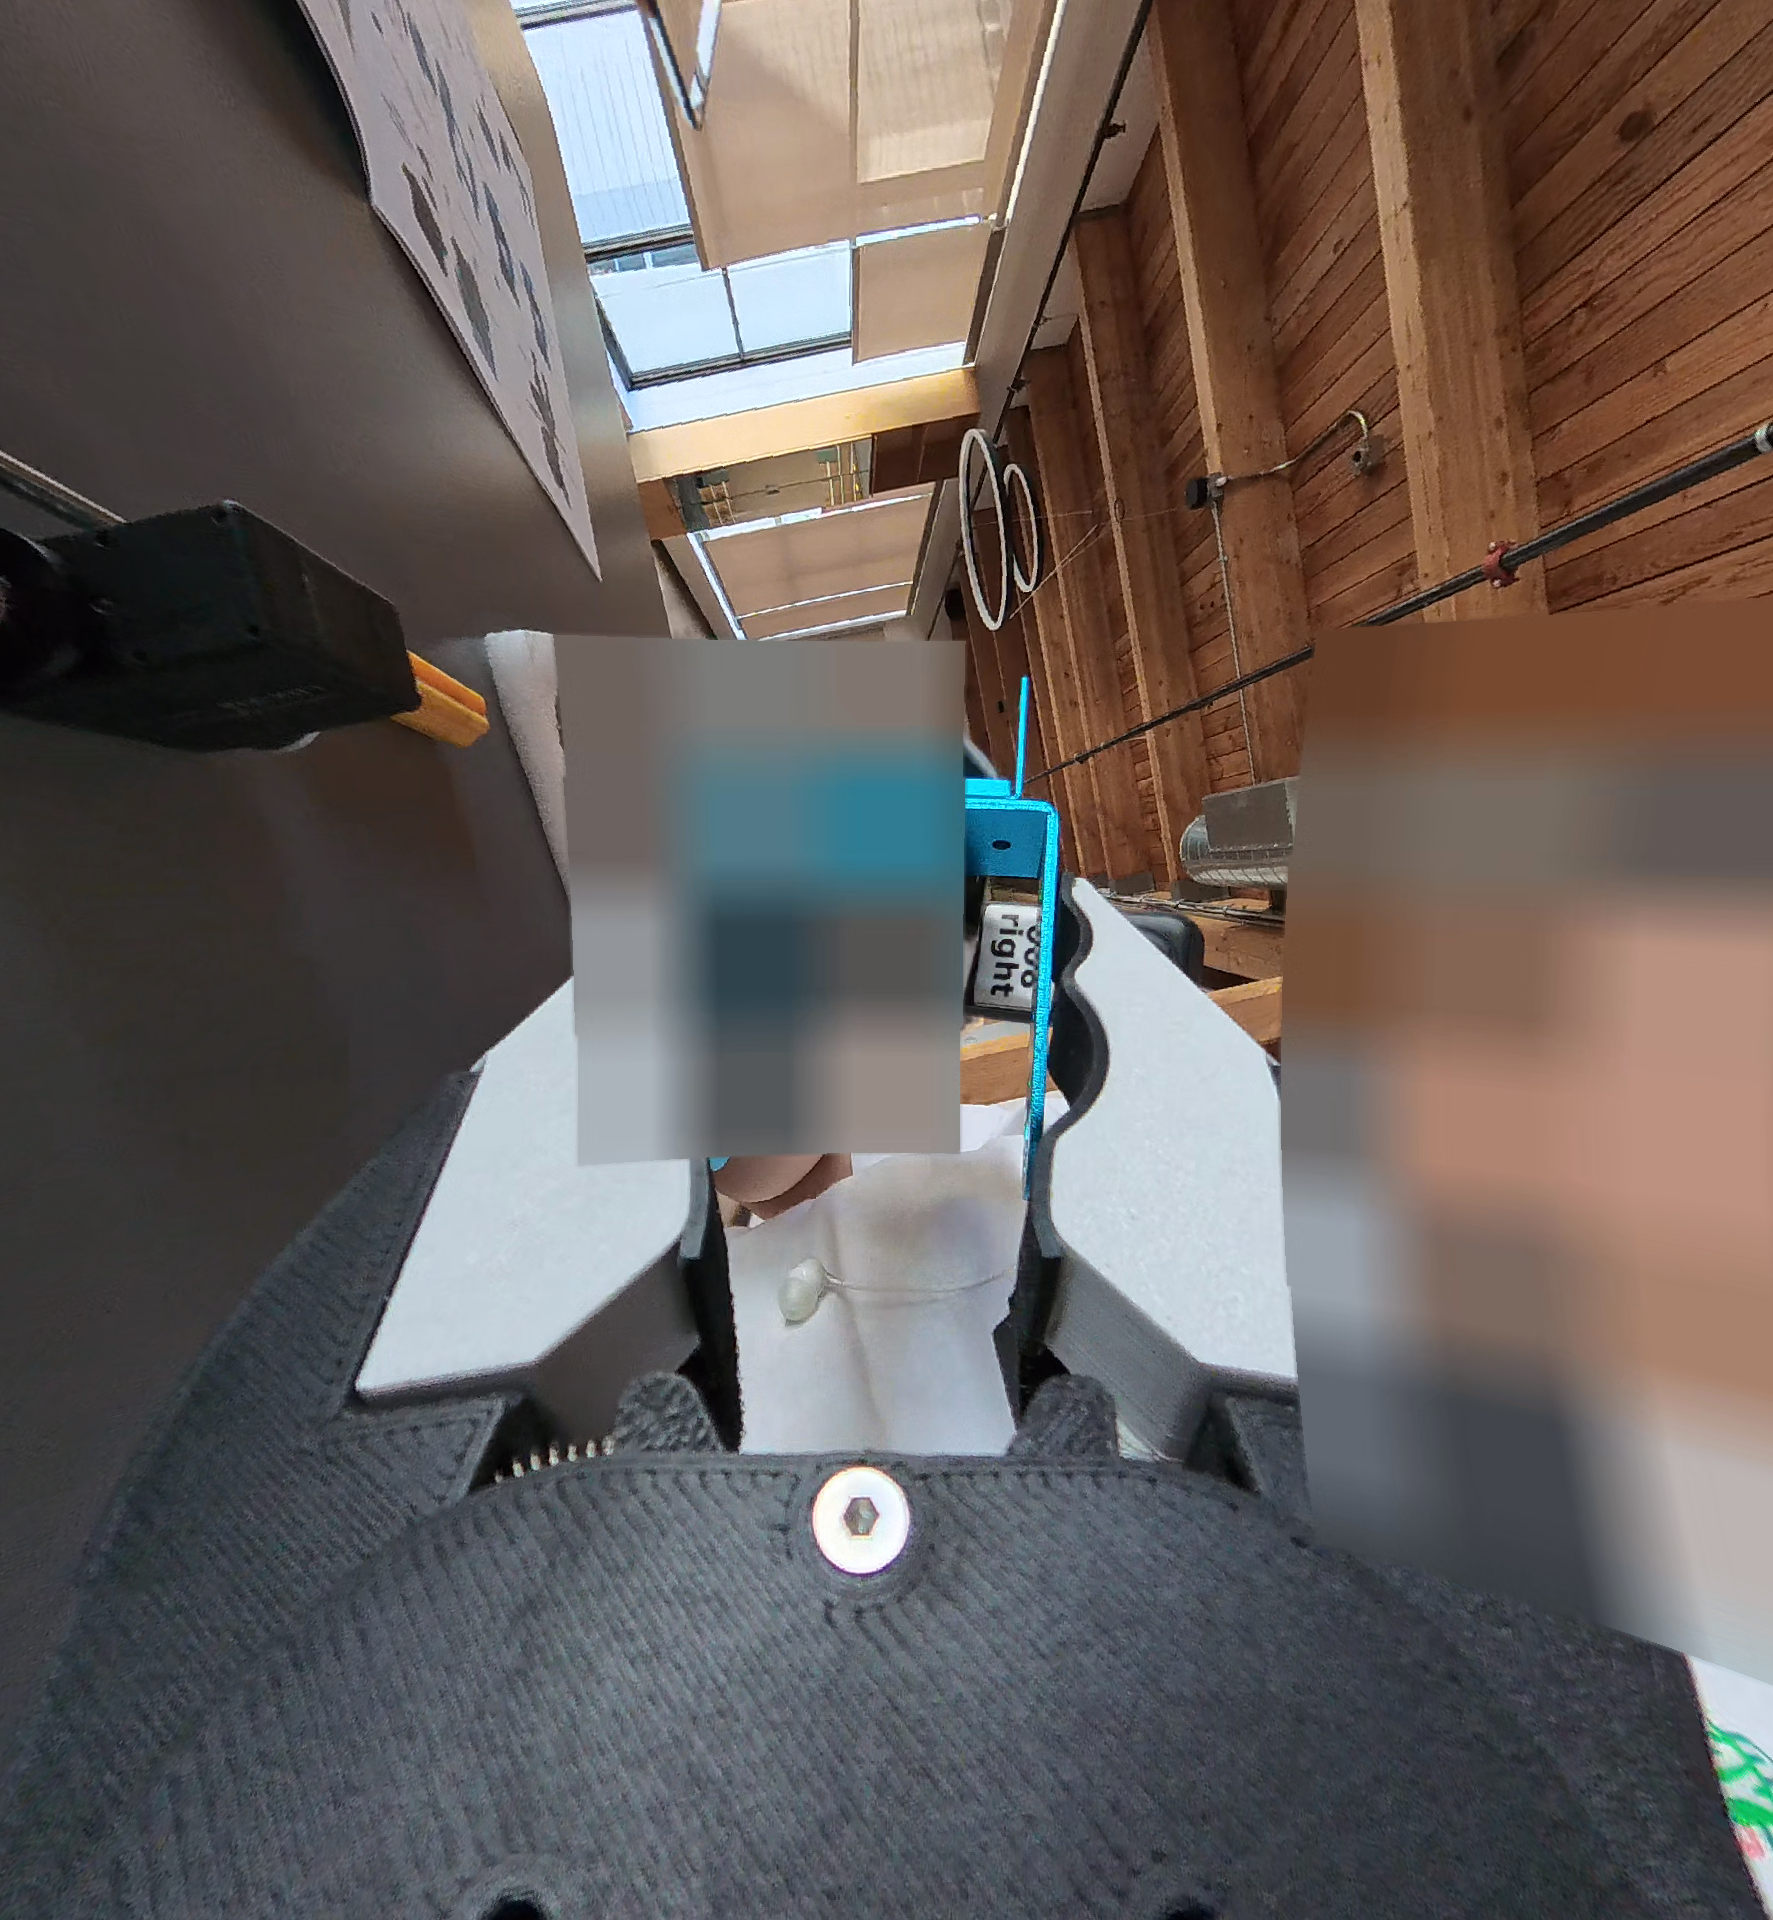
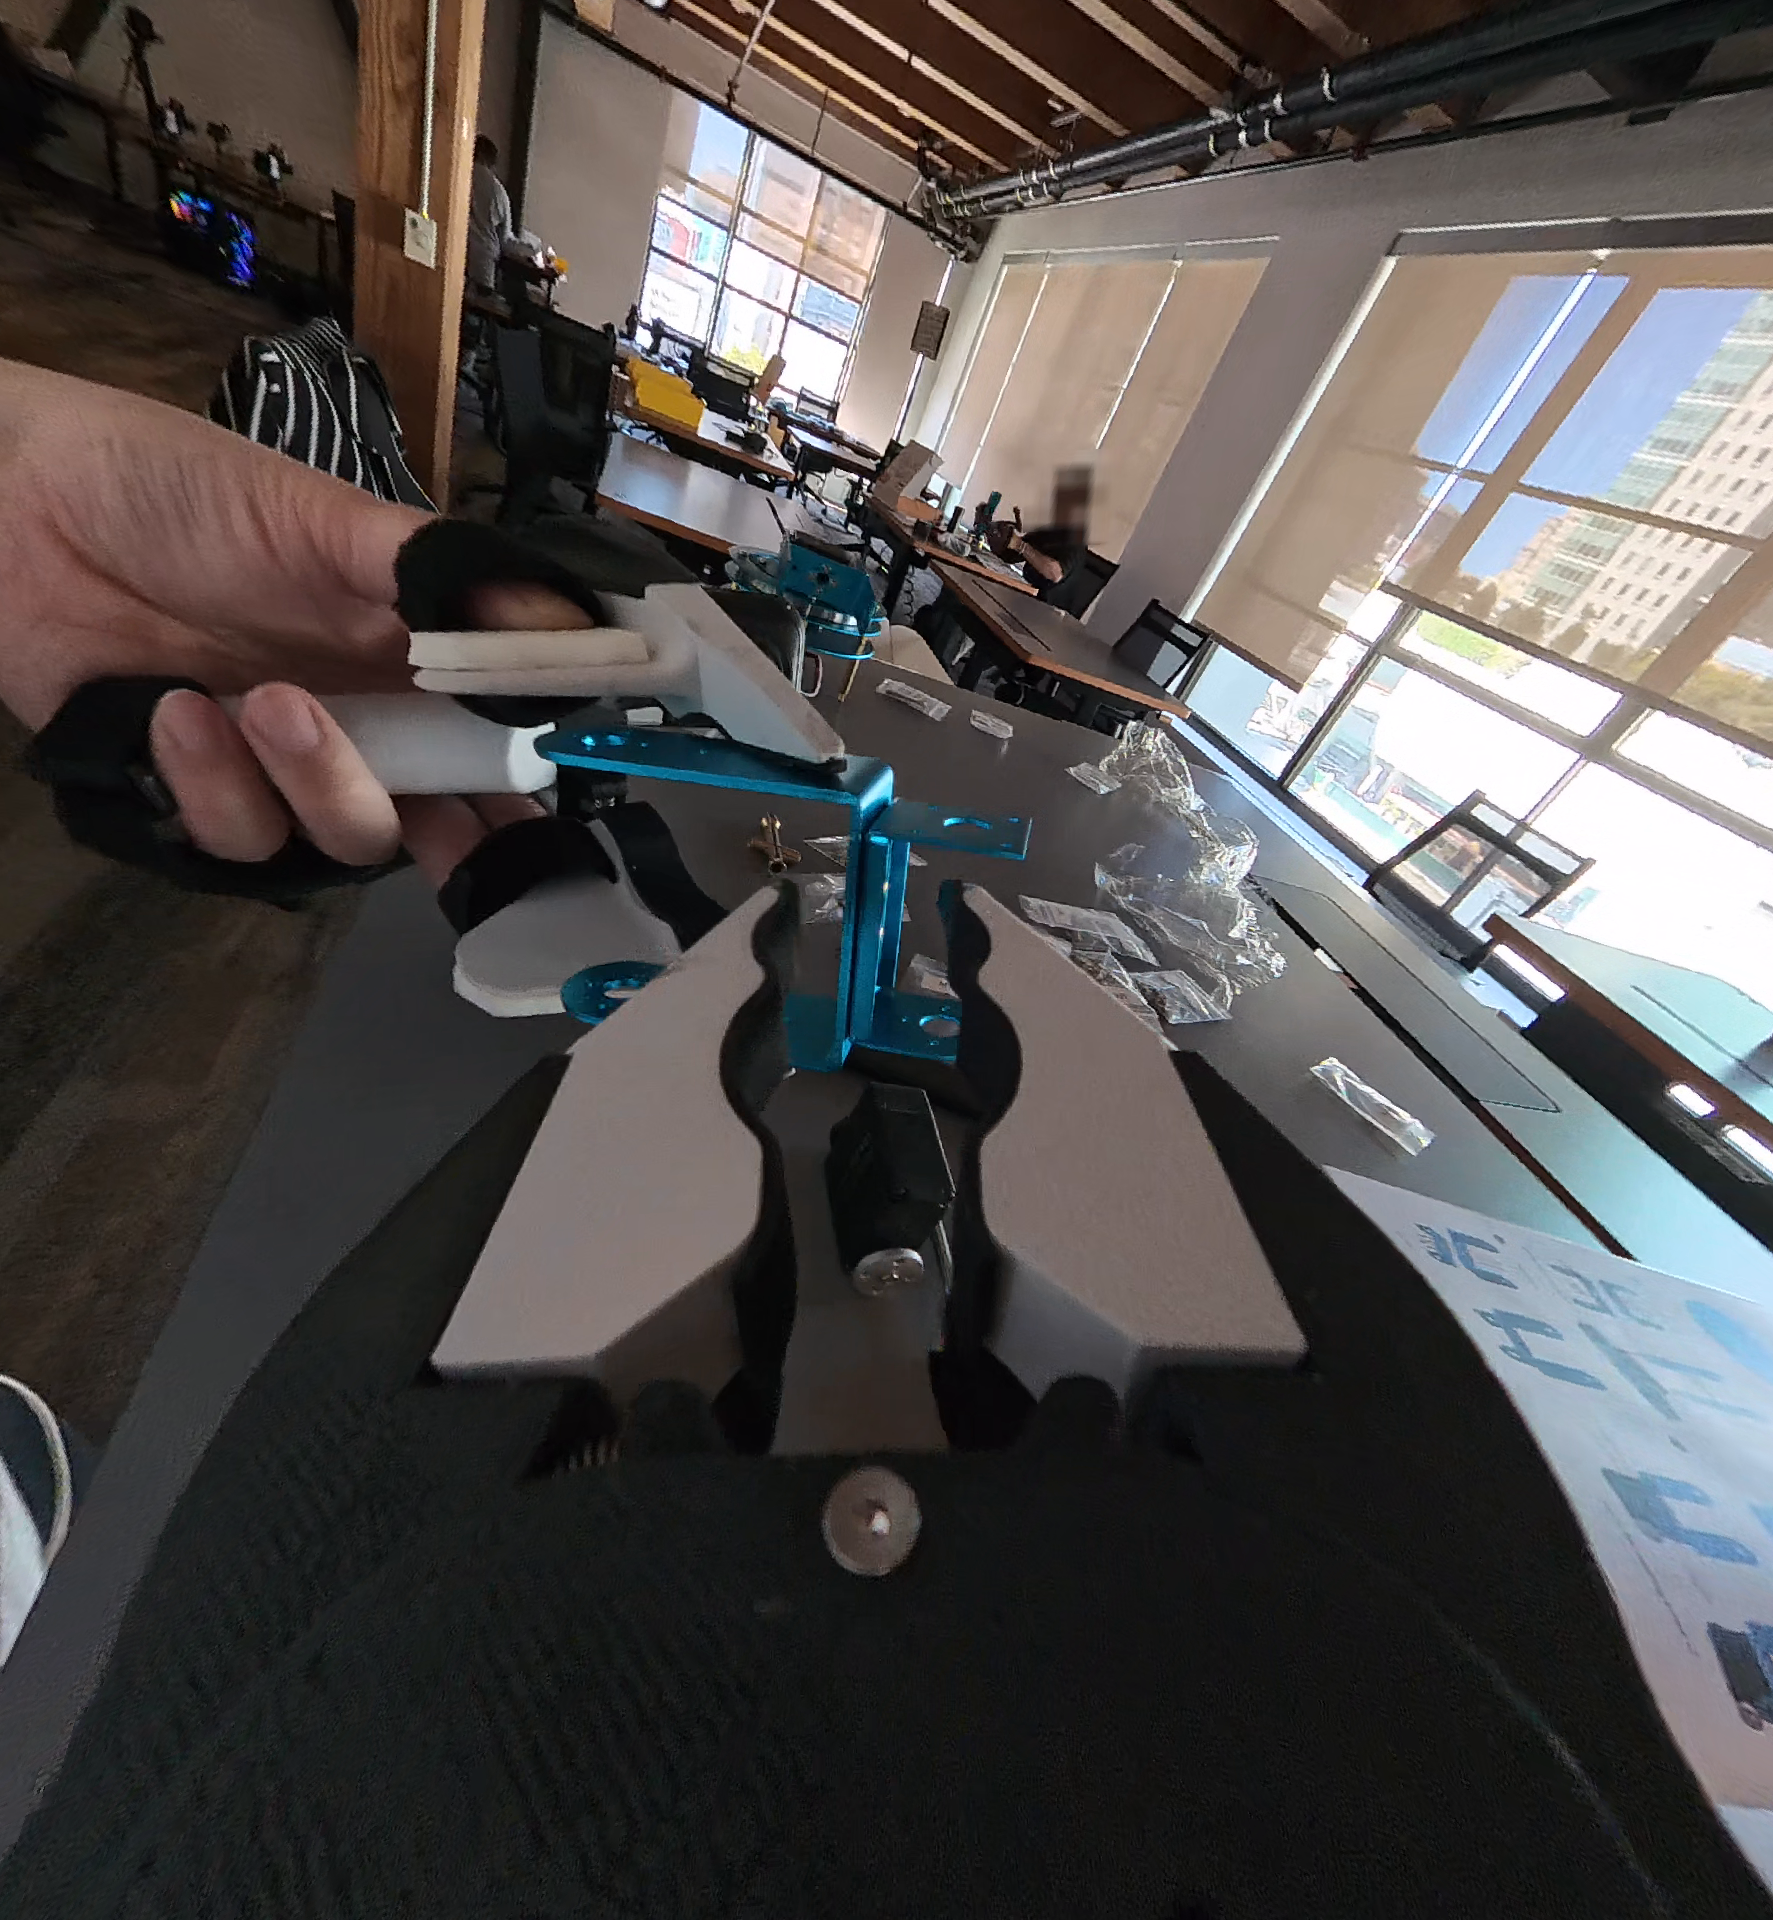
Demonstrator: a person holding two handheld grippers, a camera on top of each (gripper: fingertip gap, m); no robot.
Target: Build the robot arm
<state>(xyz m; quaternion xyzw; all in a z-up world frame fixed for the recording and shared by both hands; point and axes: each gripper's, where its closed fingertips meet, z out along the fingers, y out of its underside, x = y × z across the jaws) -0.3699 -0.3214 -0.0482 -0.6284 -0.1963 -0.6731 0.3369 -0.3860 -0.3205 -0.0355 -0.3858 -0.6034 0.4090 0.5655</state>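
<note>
Two claws on one blue bracket, left claw clamped on its upper arm, right claw half apart around its lower part, black servo between right fingers, dark bench below.

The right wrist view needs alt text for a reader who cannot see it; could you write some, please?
The right tongs stand open around a blue metal bracket, above a black servo on a dark table. A hand holds the left tongs on the bracket's top arm.

Left hand-held gripper tilted toward wooden ceiling, fingers parted around blue metal bracket; black servo lying on dark desk.
</note>
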